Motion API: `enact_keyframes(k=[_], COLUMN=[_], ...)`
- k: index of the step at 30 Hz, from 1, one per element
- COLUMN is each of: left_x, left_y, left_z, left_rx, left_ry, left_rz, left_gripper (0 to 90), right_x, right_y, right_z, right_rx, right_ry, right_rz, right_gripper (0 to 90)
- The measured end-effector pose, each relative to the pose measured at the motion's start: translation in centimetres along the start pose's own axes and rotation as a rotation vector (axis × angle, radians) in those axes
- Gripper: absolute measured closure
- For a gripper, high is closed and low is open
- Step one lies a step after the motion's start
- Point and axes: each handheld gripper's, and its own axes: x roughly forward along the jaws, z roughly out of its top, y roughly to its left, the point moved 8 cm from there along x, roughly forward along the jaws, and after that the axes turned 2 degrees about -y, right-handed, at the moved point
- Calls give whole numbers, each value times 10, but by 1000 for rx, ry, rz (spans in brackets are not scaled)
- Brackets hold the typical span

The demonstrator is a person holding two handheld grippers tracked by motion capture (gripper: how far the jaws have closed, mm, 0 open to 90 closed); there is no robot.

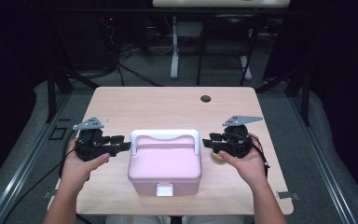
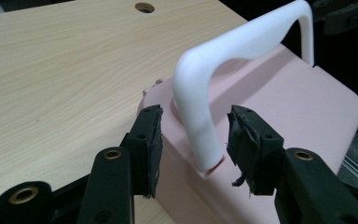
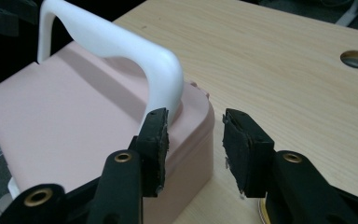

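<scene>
On the table [image 1: 168,105], the pink box [image 1: 165,165] sits between two spread tools [image 1: 123,143] [image 1: 208,141].

Both grippers hand-held, jaws parted.
Left gripper [image 1: 121,143] lower left of centre, right gripper [image 1: 210,141] lower right; forearms enter from bottom edge.

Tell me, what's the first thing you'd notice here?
The pink box with its white handle stands out, sitting at the near middle of the wooden table. An open left gripper and right gripper flank it, the left one's jaws astride the handle's post.
</scene>
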Motion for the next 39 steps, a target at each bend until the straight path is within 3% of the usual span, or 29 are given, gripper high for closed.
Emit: enact_keyframes(k=[5, 10, 16, 22, 30, 32, 39], left_x=[-1, 3, 7, 15, 27, 28, 28], left_y=[-8, -6, -6, -4, -6, -6, -10], left_z=[0, -3, -7, -11, -16, -17, -20], left_rx=[35, 29, 33, 41, 53, 48, 85], left_ry=[4, 0, 3, 14, 26, 27, 28], left_rz=[-33, -12, -26, -35, -51, -44, -27], left_gripper=[513, 479, 479, 484, 535, 553, 621], right_x=[-2, 1, 5, 14, 25, 25, 23], right_y=[5, 15, 18, 20, 25, 25, 27], right_z=[1, -4, -7, -13, -21, -20, -20], right_rx=[-18, -56, -55, -53, -82, -86, -119], right_ry=[-10, -1, -14, 9, 35, 32, 17], right_rz=[30, 58, 79, 100, 137, 132, 122], right_gripper=[593, 567, 536, 538, 565, 574, 637])
